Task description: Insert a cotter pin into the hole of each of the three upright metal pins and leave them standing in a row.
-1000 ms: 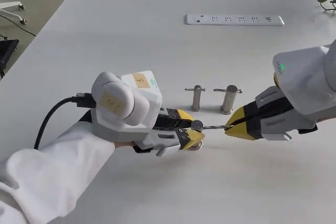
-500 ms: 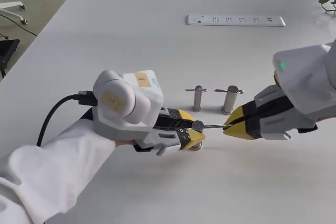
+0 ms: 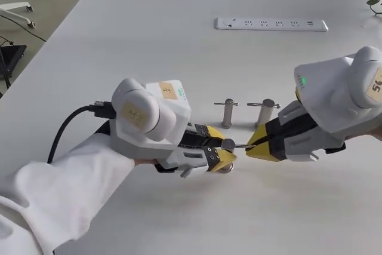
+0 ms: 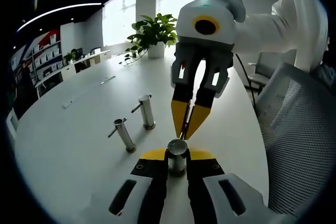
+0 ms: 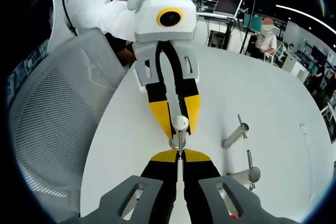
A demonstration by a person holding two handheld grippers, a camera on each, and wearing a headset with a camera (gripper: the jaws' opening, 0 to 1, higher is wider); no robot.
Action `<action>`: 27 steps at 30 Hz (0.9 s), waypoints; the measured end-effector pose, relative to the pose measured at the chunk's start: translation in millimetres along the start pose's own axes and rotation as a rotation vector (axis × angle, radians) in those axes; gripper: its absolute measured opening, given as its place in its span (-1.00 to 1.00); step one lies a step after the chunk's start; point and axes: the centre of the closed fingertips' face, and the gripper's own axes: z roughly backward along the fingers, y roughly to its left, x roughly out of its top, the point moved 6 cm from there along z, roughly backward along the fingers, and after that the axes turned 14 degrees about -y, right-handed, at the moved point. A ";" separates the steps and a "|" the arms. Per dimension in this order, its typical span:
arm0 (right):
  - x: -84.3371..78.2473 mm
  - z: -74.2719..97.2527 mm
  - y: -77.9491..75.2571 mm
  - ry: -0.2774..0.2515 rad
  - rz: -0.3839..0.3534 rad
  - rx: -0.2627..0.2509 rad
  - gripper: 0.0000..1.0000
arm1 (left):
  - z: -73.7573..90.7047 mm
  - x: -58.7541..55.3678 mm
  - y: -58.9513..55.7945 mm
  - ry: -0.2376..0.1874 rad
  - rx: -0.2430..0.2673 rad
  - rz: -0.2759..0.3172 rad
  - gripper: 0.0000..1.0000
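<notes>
Metal pin (image 3: 226,146): upright mid-tabletop (image 3: 179,46), well in from its left edge.
Left gripper (image 3: 222,145): fingers pinching that pin.
Cotter pin (image 3: 242,146): level, tip at the pin's top.
Right gripper (image 3: 254,144): fingers pinching the cotter pin.
Other 2 pins (image 3: 227,113): upright just behind, each crossed by its own cotter pin.

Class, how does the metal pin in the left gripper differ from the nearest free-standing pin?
The left gripper clamps the gripped pin; the free pin stands untouched. A cotter pin crosses the free pin; the gripped pin's cotter pin is in the right gripper. Both stand upright.
</notes>
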 end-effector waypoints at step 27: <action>1.7 8.1 1.1 -0.013 -0.032 0.005 -1.00 | -1.5 -0.9 1.1 0.007 -0.005 0.005 -0.77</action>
